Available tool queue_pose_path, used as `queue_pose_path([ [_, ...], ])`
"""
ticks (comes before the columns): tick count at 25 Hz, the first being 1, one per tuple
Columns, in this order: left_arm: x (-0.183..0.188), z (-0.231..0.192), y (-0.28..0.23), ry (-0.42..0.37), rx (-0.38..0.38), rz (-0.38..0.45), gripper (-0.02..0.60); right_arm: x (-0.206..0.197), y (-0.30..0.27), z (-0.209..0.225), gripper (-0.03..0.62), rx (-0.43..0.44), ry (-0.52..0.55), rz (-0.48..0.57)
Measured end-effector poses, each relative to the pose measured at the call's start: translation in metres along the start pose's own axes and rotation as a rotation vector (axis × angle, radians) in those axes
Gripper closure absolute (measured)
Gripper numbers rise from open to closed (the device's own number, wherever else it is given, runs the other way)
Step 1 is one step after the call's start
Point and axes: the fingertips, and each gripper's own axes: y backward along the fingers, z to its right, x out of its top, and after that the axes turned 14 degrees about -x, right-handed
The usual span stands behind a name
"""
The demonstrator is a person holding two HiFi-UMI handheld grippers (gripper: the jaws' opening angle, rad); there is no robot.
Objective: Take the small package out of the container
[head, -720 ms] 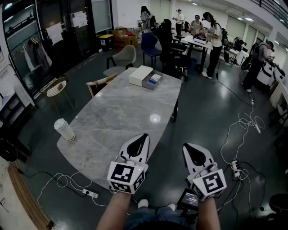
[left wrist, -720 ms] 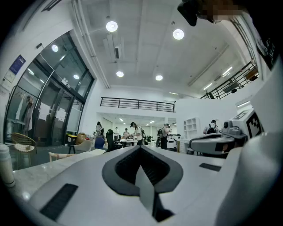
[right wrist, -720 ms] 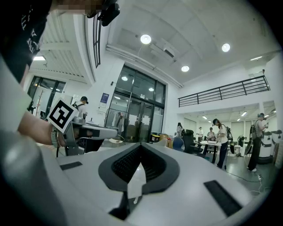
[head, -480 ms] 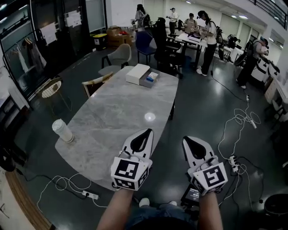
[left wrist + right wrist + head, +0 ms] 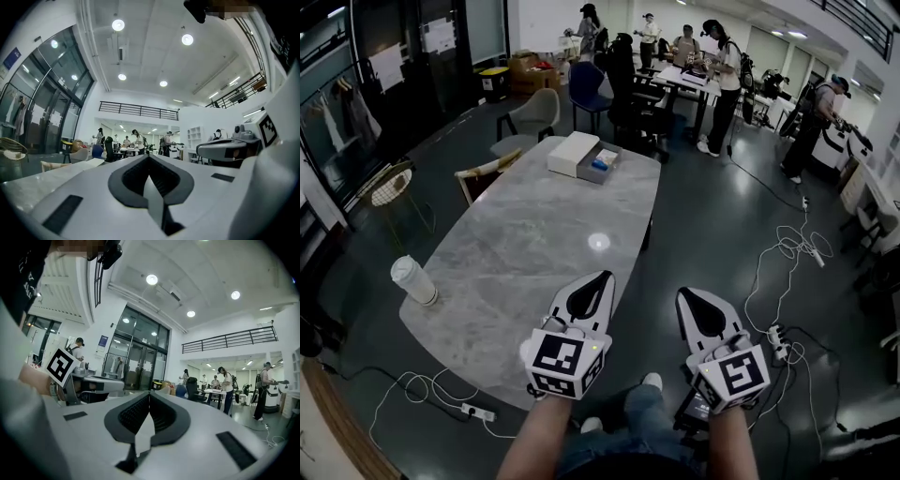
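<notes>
Grey marble table (image 5: 516,253), dark floor (image 5: 712,225) — container (image 5: 589,175) at the far end — left tongs (image 5: 604,276) and right tongs (image 5: 682,293) closed, empty.

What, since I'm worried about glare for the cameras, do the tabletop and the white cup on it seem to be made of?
Tabletop: polished grey marble or a marble-look slab, judging by the pale veining and the sharp round reflection of a ceiling light; the finish is glossy. White cup: matte with no highlights, probably paper or plastic, but it is too small to tell which.
</notes>
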Motion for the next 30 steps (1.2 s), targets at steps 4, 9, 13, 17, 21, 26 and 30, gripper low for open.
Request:
queue_pose_path([
  [4, -0.005, -0.012, -0.020, -0.012, 0.032, -0.022, 0.571, -0.002, -0.028, 0.012, 0.569, 0.044, -0.028, 0.025],
  [9, -0.008, -0.045, -0.069, -0.027, 0.106, -0.037, 0.569, -0.012, -0.084, 0.043, 0.568, 0.121, -0.052, 0.049],
  [13, 0.001, -0.064, -0.117, -0.039, 0.157, -0.029, 0.569, -0.013, -0.122, 0.079, 0.568, 0.185, -0.052, 0.054],
  [17, 0.002, -0.077, -0.162, -0.048, 0.198, -0.026, 0.569, -0.011, -0.156, 0.115, 0.568, 0.233, -0.072, 0.070],
  [21, -0.004, -0.090, -0.193, -0.014, 0.253, -0.012, 0.569, -0.026, -0.178, 0.145, 0.568, 0.285, -0.013, 0.036],
  [26, -0.019, -0.098, -0.218, 0.000, 0.297, -0.022, 0.569, -0.046, -0.198, 0.170, 0.568, 0.308, -0.033, 0.009],
  [30, -0.025, -0.107, -0.230, 0.023, 0.315, -0.025, 0.569, -0.060, -0.210, 0.176, 0.568, 0.341, -0.018, -0.019],
])
